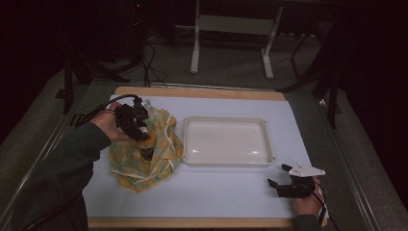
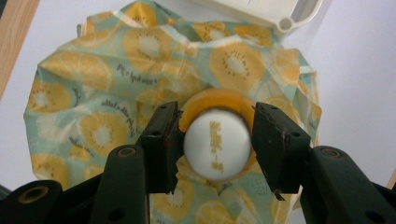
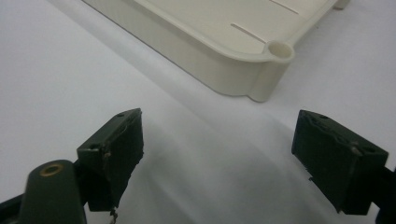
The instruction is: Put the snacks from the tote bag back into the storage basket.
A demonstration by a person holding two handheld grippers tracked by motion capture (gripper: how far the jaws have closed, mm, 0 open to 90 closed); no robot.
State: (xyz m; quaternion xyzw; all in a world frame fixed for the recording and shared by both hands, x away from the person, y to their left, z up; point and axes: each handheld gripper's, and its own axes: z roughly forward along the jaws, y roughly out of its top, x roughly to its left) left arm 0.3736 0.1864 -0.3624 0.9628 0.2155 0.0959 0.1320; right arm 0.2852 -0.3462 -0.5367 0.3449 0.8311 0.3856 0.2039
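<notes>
Object in hand: a small bottle (image 2: 215, 150) with a white rounded cap and a yellow-orange body, standing on a crumpled citrus-print cloth (image 2: 93, 93) on the left part of the white table surface (image 1: 216, 187). In the left gripper view the cap sat between the two black jaws, both pads pressed against its sides; the left gripper (image 2: 215, 144) was clamped on the bottle. In the high view the left gripper (image 1: 144, 144) pointed down into the middle of the cloth (image 1: 163, 159), with the person's left hand (image 1: 107, 126) behind it.

Just right of the cloth, close to its edge, lay a cream rectangular tray (image 1: 226, 121); whether the two touched could not be told.

The right gripper (image 1: 280, 175) rested low near the table's front right corner, beside the tray's near right corner, jaws spread wide apart with nothing between them. The right gripper view showed the tray corner (image 3: 275, 51) ahead of the right gripper (image 3: 217, 135).
</notes>
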